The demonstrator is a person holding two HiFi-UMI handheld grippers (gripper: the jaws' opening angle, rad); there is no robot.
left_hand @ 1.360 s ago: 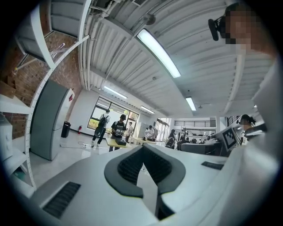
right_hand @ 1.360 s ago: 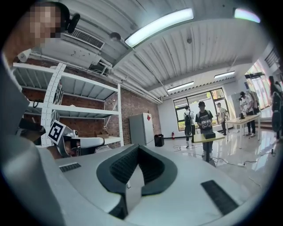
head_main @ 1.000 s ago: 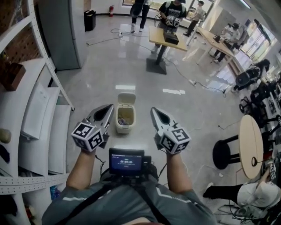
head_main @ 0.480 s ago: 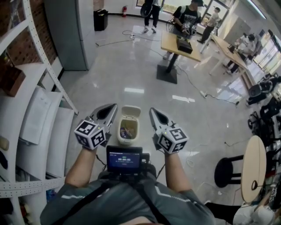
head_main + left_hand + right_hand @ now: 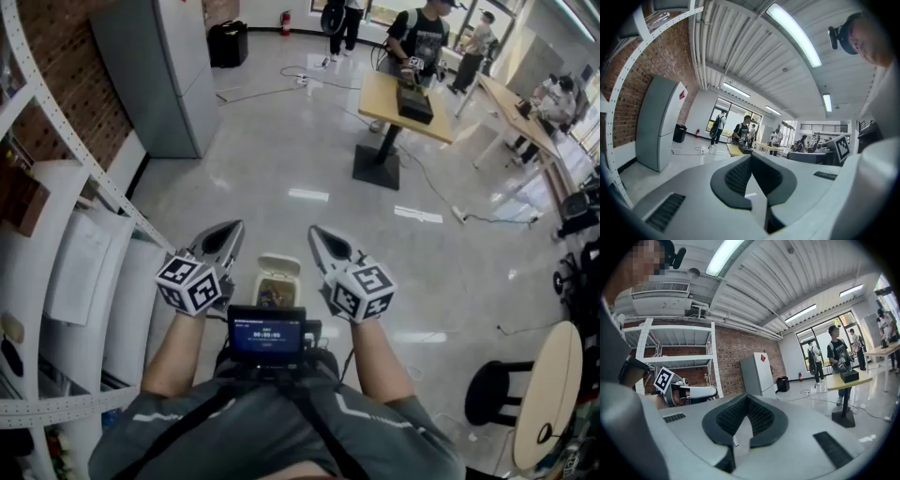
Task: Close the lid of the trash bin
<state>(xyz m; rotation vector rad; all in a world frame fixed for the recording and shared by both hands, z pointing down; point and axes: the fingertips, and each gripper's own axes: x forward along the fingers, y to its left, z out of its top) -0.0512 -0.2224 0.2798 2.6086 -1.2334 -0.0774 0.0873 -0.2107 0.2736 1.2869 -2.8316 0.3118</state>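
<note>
A small cream trash bin (image 5: 277, 286) stands on the floor, seen in the head view between my two grippers, just beyond the chest-mounted screen (image 5: 267, 335). Its lid (image 5: 279, 265) is tipped open at the far side, and rubbish shows inside. My left gripper (image 5: 229, 236) is shut and empty, held above and left of the bin. On the bin's right, at the same height, my right gripper (image 5: 319, 237) is shut and empty. Both gripper views look across the room, with jaws together (image 5: 751, 161) (image 5: 746, 401), and the bin is absent from them.
White shelving (image 5: 70, 281) runs along my left, with a grey cabinet (image 5: 159, 70) further on. A wooden desk on a black pedestal (image 5: 398, 103) stands ahead, with people behind it. A round table (image 5: 548, 394) and a black stool (image 5: 492, 394) sit at the right. Cables lie on the glossy floor.
The view has moved forward: the bin has slid down the picture, closer to my body, its near end now behind the chest screen. Both grippers stay shut on either side of it.
</note>
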